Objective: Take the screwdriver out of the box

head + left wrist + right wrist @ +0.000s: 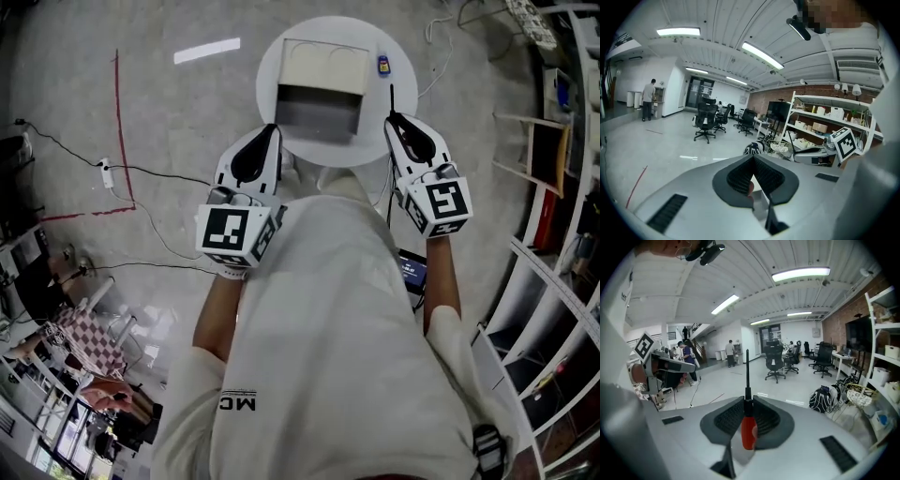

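Observation:
The open cardboard box [319,89] stands on a round white table [272,56], its flap turned back. My right gripper [394,122] [747,401] is shut on the screwdriver [748,430] at the red handle. The thin black shaft [392,98] sticks out past the jaws, level with the box's right side and outside it. My left gripper [272,133] [752,159] is shut with nothing between its ribbed pads, just off the box's near left corner. Both grippers are held close to the person's chest and point out into the room.
A small blue item [382,64] lies on the table right of the box. Metal shelving [553,281] runs along the right. Cables [112,169] and red tape [118,122] cross the floor at left. Office chairs [776,362] and people [648,99] are far off.

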The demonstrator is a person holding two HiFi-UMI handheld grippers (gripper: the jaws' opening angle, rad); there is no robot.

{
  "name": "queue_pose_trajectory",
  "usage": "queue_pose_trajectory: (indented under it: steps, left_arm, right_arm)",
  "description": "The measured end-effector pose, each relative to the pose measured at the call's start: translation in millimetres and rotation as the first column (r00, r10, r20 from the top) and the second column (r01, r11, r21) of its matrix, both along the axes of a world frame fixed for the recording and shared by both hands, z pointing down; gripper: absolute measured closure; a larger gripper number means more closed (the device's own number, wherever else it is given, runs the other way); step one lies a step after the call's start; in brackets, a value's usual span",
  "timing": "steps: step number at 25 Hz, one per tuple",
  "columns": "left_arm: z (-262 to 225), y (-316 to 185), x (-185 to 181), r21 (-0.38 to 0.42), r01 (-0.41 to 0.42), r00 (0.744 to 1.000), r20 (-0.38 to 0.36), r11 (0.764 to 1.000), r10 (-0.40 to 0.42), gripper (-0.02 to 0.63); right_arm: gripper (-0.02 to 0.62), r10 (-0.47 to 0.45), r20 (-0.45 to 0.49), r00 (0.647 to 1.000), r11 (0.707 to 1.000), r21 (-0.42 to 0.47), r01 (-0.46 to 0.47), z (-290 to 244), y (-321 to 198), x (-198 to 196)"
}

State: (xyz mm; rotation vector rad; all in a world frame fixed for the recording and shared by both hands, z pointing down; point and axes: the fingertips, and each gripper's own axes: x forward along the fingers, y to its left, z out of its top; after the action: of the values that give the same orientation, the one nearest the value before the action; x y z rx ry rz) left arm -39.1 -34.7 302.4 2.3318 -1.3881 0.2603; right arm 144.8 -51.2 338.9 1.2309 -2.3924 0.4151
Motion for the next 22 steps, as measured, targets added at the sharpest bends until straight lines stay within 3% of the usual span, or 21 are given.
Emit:
queue_pose_trajectory:
  steps: [7, 14, 22]
  left_arm:
    - [-20, -3, 2, 0.051, -0.053, 0.998, -0.017, 0.997, 0.054, 0.597]
    - [-43, -11, -4, 0.108, -0.082, 0.995, -0.049, 0.991, 0.088, 0.597]
    - [-51, -5, 8, 0.122, -0.108, 0.992, -0.048, 0.987, 0.115, 0.597]
  right_arm:
    - [0.483, 0.064, 0.065, 0.996, 0.992, 0.107, -0.071, -53, 11, 13]
    - [0.483, 0.159, 0.093, 0.983, 0.964, 0.198, -0.175, -92, 33, 32]
    - [0.483, 0.282, 0.142, 0.949, 0.925, 0.223, -0.308, -103, 61, 65]
